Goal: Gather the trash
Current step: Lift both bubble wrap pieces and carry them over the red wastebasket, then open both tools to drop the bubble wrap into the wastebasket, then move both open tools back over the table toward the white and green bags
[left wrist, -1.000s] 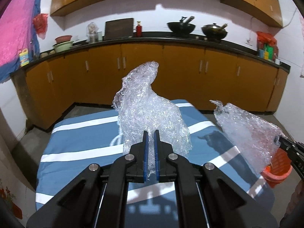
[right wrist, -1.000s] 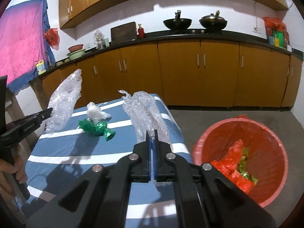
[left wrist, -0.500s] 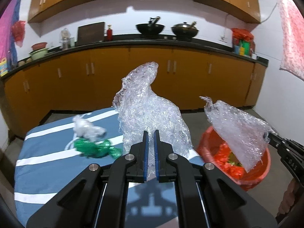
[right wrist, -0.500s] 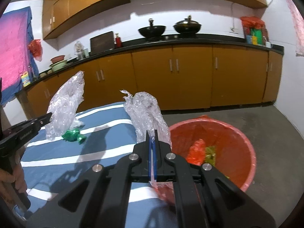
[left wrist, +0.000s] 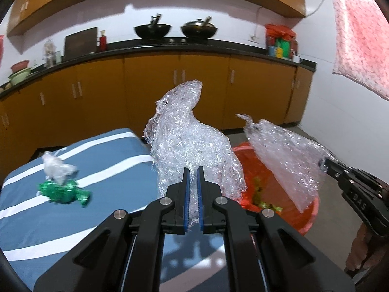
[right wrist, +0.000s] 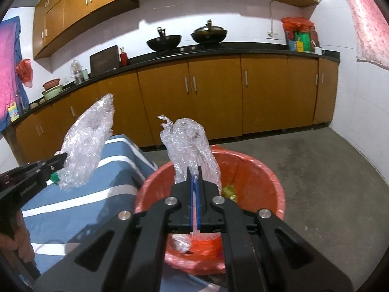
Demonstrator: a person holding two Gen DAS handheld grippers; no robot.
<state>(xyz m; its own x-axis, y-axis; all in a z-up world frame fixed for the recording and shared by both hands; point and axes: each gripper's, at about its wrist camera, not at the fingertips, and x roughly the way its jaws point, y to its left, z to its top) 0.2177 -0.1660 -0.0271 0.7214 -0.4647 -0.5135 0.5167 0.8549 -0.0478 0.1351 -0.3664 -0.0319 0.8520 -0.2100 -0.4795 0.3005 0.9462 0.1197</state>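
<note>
Crinkled clear plastic is clamped in both grippers: the right gripper [right wrist: 194, 182] holds its plastic wad [right wrist: 192, 146] directly above the red bin [right wrist: 267, 170] for dropping; the left gripper [left wrist: 192, 177] carries its bubble wrap [left wrist: 189, 141] at the striped table's [left wrist: 97, 219] right edge, near the bin.

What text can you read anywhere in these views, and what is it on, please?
"DAS": on the side of the right tool, only partly legible.
Print on the side of the left tool: too blurred to read.
Countertop packets: too small to read.
</note>
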